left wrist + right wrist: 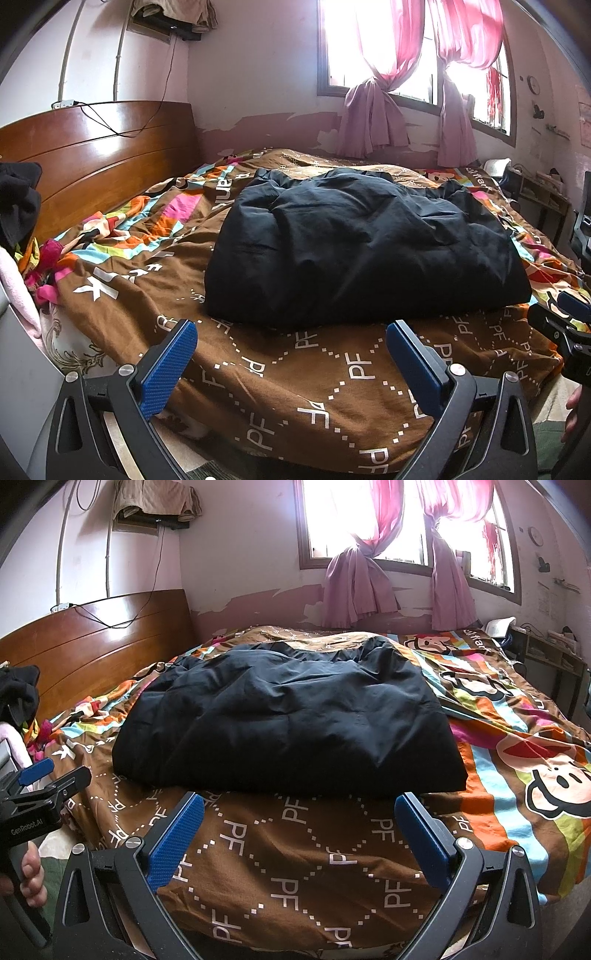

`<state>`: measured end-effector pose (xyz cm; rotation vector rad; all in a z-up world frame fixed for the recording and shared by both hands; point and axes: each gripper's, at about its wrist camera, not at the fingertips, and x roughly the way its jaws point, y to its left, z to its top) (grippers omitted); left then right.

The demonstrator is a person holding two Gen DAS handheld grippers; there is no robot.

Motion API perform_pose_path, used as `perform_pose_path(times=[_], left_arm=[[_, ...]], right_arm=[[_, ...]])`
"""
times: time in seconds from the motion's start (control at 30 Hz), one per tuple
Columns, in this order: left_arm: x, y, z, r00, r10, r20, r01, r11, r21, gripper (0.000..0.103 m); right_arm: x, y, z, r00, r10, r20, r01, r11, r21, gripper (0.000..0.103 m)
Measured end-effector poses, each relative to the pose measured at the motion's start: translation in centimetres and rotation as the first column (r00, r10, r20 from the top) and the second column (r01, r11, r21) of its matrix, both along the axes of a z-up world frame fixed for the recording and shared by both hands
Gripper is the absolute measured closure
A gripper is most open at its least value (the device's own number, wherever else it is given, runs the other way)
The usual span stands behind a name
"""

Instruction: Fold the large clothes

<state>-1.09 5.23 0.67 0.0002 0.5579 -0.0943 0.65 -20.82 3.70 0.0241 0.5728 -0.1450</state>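
Note:
A large black padded garment [362,243] lies folded in a thick, roughly rectangular bundle in the middle of the bed; it also shows in the right wrist view [291,723]. My left gripper [291,328] is open and empty, held just short of the bundle's near edge, above the brown quilt. My right gripper [299,801] is open and empty too, also just short of the near edge. The right gripper shows at the right edge of the left wrist view [561,325], and the left gripper at the left edge of the right wrist view [40,779].
The bed is covered by a brown "PF" quilt [332,387] with colourful cartoon stripes [535,768]. A wooden headboard [99,155] stands at the left, with dark clothes [18,199] beside it. A curtained window [413,55] is behind the bed, and a desk [554,661] at the far right.

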Motion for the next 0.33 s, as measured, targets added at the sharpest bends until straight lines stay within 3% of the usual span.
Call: perform_pose_path(times=[0.33], left_arm=[[0.18, -0.02, -0.15, 1.0, -0.014, 0.001, 0.014, 1.0, 0.004, 0.0]], right_arm=[[0.05, 0.01, 0.02, 1.0, 0.0, 0.0, 0.0, 1.0, -0.001, 0.001]])
